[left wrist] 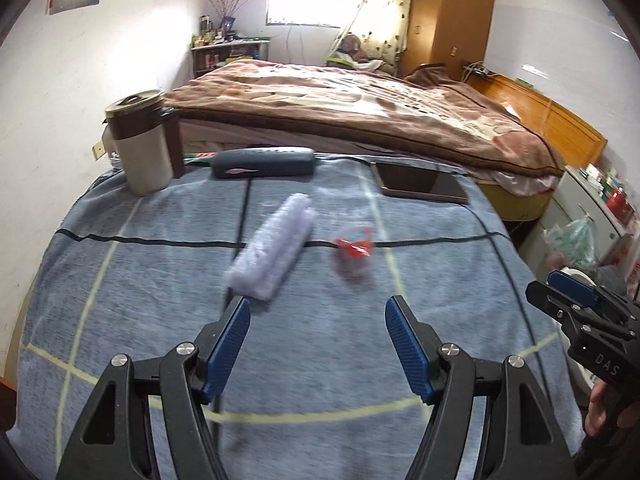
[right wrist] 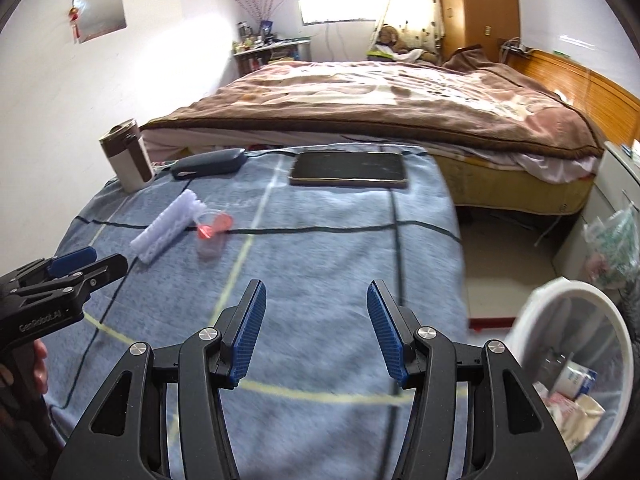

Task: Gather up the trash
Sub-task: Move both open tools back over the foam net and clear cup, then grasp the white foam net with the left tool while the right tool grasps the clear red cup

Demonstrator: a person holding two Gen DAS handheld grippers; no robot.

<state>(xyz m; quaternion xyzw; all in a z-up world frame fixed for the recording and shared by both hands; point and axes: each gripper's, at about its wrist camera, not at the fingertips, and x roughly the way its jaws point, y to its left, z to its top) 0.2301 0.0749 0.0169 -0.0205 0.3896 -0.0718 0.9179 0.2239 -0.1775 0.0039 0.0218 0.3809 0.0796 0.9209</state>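
Note:
A white foam wrap roll [left wrist: 270, 246] and a small clear cup with red plastic [left wrist: 354, 254] lie on the blue cloth-covered table [left wrist: 160, 280]. They also show in the right wrist view, the roll [right wrist: 168, 226] and the cup [right wrist: 210, 236]. My left gripper [left wrist: 318, 312] is open and empty, just short of both. My right gripper [right wrist: 316, 294] is open and empty over the table's right part. A white trash bin [right wrist: 576, 344] with wrappers inside stands on the floor to the right.
A beige and brown mug [left wrist: 142, 146], a dark case [left wrist: 262, 163] and a tablet [left wrist: 420, 187] sit along the table's far edge. A bed [left wrist: 360, 112] lies beyond. A plastic bag [right wrist: 612, 248] hangs by a white cabinet at right.

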